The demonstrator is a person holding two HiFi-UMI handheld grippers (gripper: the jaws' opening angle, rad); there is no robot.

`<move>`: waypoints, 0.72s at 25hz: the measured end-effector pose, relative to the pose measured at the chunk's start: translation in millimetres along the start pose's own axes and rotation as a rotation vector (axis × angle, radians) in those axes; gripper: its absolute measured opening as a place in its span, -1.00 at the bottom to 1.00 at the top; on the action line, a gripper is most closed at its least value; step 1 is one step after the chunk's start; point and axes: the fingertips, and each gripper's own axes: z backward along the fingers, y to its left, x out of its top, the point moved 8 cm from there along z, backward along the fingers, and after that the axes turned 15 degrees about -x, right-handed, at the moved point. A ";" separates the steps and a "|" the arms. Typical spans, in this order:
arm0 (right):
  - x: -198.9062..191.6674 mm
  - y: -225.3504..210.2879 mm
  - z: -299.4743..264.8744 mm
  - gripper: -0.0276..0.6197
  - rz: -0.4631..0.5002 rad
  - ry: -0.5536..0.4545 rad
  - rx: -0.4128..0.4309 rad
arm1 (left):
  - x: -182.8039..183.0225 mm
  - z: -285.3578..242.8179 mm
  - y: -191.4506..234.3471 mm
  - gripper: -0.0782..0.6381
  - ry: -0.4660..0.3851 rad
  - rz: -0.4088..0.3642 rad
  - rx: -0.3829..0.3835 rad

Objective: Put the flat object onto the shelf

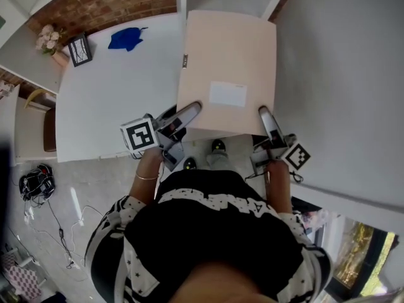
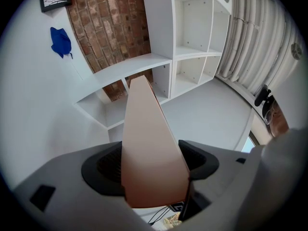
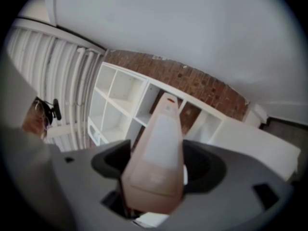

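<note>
A flat beige folder (image 1: 227,55) with a white label (image 1: 227,94) hangs in front of me, gripped at its near edge by both grippers. My left gripper (image 1: 191,110) is shut on its near left corner and my right gripper (image 1: 263,113) on its near right corner. In the left gripper view the folder (image 2: 147,143) runs edge-on between the jaws of the left gripper (image 2: 153,165) toward the white cube shelf (image 2: 192,47). The right gripper view shows the folder (image 3: 161,148) clamped in the right gripper (image 3: 159,166), with the shelf (image 3: 120,97) beyond it.
A white top (image 1: 107,100) on the left carries a blue cloth (image 1: 126,38), a small framed picture (image 1: 80,49) and flowers (image 1: 47,38). A brick wall (image 1: 107,2) stands behind. A chair (image 1: 38,125) and cables (image 1: 35,182) are at the far left on the floor.
</note>
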 end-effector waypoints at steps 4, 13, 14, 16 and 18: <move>13.6 -8.8 -12.3 0.20 -0.011 0.027 0.010 | 1.1 -10.5 4.7 0.21 -0.031 0.001 0.017; 43.2 -26.4 -45.5 0.20 -0.009 0.092 0.050 | 8.8 -33.1 17.7 0.21 -0.088 -0.020 0.066; 45.3 -28.6 -49.0 0.20 -0.012 0.100 0.054 | 9.2 -34.3 18.8 0.21 -0.097 -0.024 0.074; 48.1 -33.4 -54.3 0.20 -0.020 0.116 0.058 | 9.4 -37.4 19.8 0.21 -0.113 -0.031 0.080; 50.3 -38.6 -58.4 0.20 -0.024 0.129 0.058 | 10.4 -41.4 21.8 0.21 -0.118 -0.038 0.080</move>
